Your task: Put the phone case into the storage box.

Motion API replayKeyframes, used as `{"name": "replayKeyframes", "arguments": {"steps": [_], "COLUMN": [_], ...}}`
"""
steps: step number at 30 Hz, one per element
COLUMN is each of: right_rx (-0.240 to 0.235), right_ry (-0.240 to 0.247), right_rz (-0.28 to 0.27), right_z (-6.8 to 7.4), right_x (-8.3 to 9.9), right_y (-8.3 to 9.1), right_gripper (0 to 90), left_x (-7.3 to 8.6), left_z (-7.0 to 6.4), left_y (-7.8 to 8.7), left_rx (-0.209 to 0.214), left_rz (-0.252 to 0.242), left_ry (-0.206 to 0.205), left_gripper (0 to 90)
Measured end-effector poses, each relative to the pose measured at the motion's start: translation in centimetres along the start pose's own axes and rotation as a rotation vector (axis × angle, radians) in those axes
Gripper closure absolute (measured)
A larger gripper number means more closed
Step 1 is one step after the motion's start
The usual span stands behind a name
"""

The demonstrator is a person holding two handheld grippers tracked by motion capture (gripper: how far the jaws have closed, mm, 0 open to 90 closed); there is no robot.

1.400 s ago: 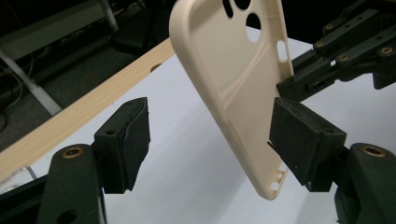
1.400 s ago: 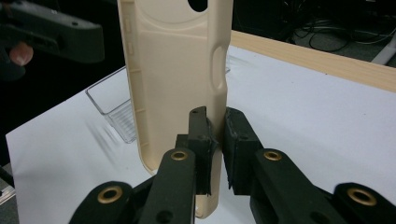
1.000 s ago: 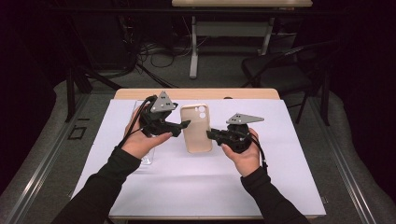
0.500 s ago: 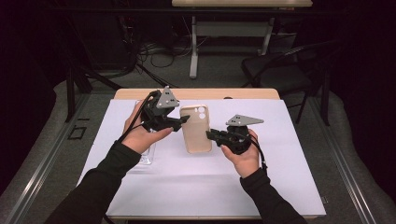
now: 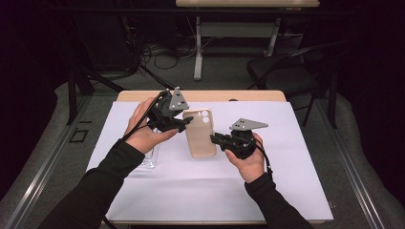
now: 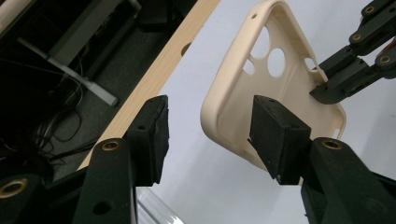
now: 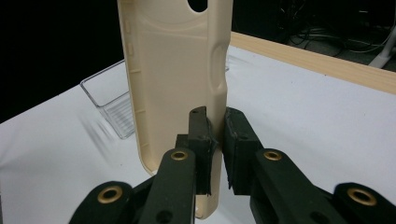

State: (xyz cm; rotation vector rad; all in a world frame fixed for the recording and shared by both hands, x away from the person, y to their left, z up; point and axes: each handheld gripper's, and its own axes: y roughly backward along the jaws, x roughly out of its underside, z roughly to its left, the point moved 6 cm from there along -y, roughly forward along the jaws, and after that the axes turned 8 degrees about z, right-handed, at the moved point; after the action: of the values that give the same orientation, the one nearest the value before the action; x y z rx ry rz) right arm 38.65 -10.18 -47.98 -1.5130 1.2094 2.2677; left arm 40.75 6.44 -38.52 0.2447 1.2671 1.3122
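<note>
A beige phone case [image 5: 199,133] with camera holes at its far end is held off the white table cover. My right gripper [image 5: 213,138] is shut on its right long edge, and the right gripper view shows both pads pinching the case wall [image 7: 177,70]. My left gripper [image 5: 184,123] is open at the case's upper left side. In the left gripper view the case's inner side [image 6: 289,93] lies just beyond the open jaws. The right-hand jaw overlaps its lower rim, and I cannot tell if it touches. The right gripper [image 6: 327,88] clamps the case's far edge.
A clear plastic tray [image 5: 149,160] lies on the white cover under the left hand, seen also as a clear tray [image 7: 109,95] behind the case. The wooden table edge [image 5: 200,95] runs along the back. Beyond it are cables, a desk leg and a chair.
The left hand has risen and turned, bringing its gripper toward the case's upper left corner. The right gripper stays shut on the case, nearly still.
</note>
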Motion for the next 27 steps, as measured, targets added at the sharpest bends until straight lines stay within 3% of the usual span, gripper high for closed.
{"name": "replayKeyframes", "arguments": {"steps": [8,18,27], "right_rx": [0.003,-0.002,-0.005], "right_ry": [0.002,-0.005,-0.007], "right_rz": [0.006,0.011,0.002], "right_z": [-0.02,0.09,0.16], "right_x": [0.33,0.49,0.51], "right_y": [-0.17,-0.29,-0.37], "right_gripper": [82.7,82.7,82.6], "left_x": [-0.35,-0.59,-0.47], "left_z": [-0.14,-0.35,-0.35], "left_y": [-0.32,-0.27,-0.22], "left_rx": [-0.014,-0.027,-0.024], "left_rz": [0.049,0.109,0.135], "left_ry": [-0.036,-0.047,-0.033], "left_gripper": [55.9,63.4,67.8]}}
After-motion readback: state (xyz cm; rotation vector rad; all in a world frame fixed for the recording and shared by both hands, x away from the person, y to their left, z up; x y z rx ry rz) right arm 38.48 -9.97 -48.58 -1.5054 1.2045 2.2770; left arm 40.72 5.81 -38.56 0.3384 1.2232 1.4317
